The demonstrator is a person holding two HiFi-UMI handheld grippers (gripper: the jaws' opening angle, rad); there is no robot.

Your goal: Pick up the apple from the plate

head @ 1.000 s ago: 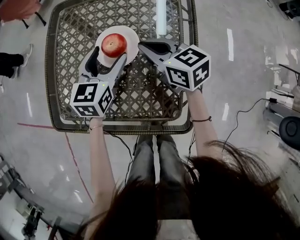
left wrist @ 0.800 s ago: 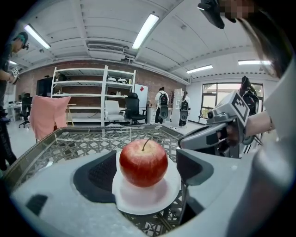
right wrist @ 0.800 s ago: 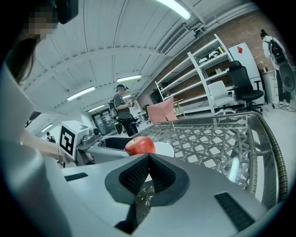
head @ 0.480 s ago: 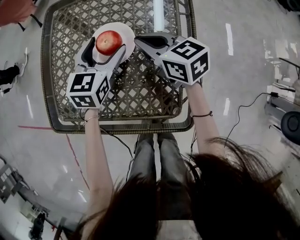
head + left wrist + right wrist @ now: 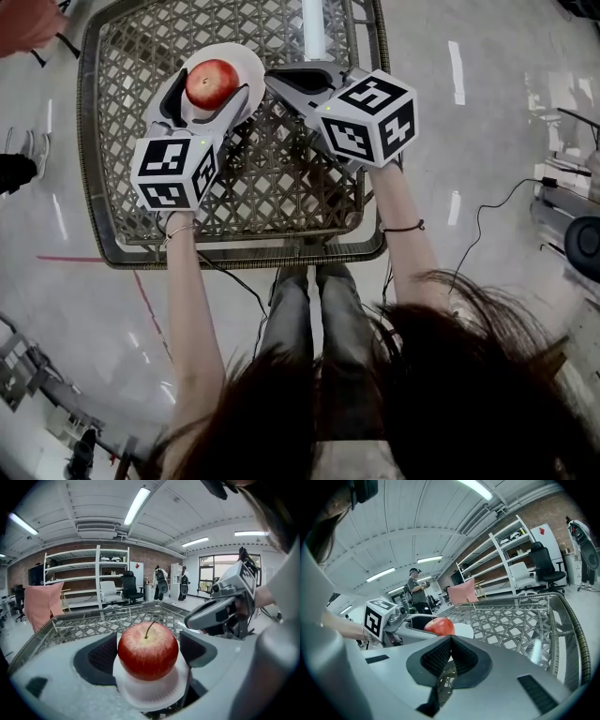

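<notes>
A red apple (image 5: 213, 82) stands stem up on a small white plate (image 5: 248, 66) at the far left of a woven table (image 5: 281, 178). My left gripper (image 5: 208, 89) is open, its jaws have just been opening wider, and they now straddle the apple. In the left gripper view the apple (image 5: 147, 651) fills the gap between the dark pads (image 5: 103, 656), which sit close to its sides. The plate (image 5: 150, 693) shows beneath it. My right gripper (image 5: 277, 82) is shut and empty, just right of the plate. In its own view the right gripper (image 5: 450, 641) faces the apple (image 5: 439, 626).
The table's raised wicker rim (image 5: 89, 141) runs round all sides. A bright strip of light (image 5: 312, 28) lies on the tabletop behind the plate. A person's shoe (image 5: 19, 159) is on the floor at left, and a black cable (image 5: 487, 225) at right.
My left gripper has slid forward toward the plate, so its jaws reach further along the apple's sides. The right gripper has stayed where it was.
</notes>
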